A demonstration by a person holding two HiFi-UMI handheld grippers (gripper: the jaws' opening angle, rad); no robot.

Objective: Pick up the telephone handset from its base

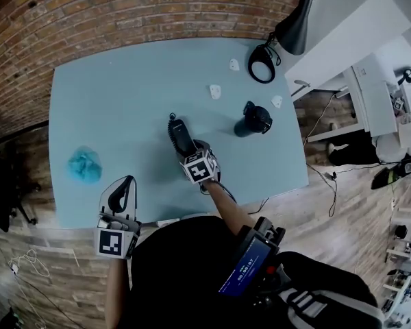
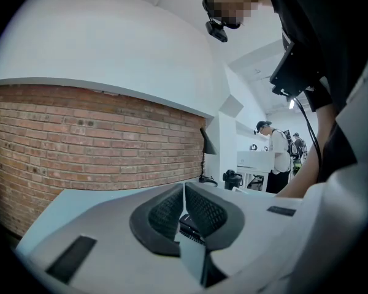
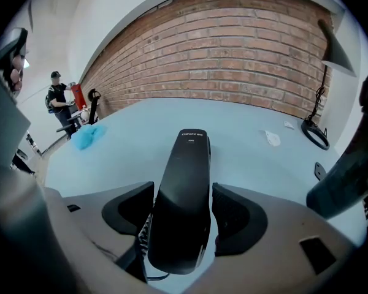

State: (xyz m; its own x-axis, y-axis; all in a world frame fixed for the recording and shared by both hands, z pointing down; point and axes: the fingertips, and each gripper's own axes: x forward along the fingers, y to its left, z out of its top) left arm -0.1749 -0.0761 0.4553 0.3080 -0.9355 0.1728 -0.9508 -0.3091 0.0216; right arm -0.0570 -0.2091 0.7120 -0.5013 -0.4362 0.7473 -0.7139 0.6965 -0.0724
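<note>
Head view: the black telephone handset (image 1: 181, 134) is lying near the middle of the pale blue table (image 1: 123, 94), its long body running far to near. The right gripper (image 1: 190, 148) is reaching over its near end. The base cannot be made out beneath the gripper. The left gripper (image 1: 125, 189) is hovering at the table's near edge, with a blue cloth (image 1: 85, 164) to its left.

Left gripper view: the tongs are clenched, the ribbed pads meeting at their tips, and are facing a brick wall (image 2: 92, 139).

Right gripper view: the handset is showing as a smooth, glossy bar with rounded ends and small pale lettering at its far tip. The tongs are standing released, straddling its near half, with slim gaps at both pads.
</note>
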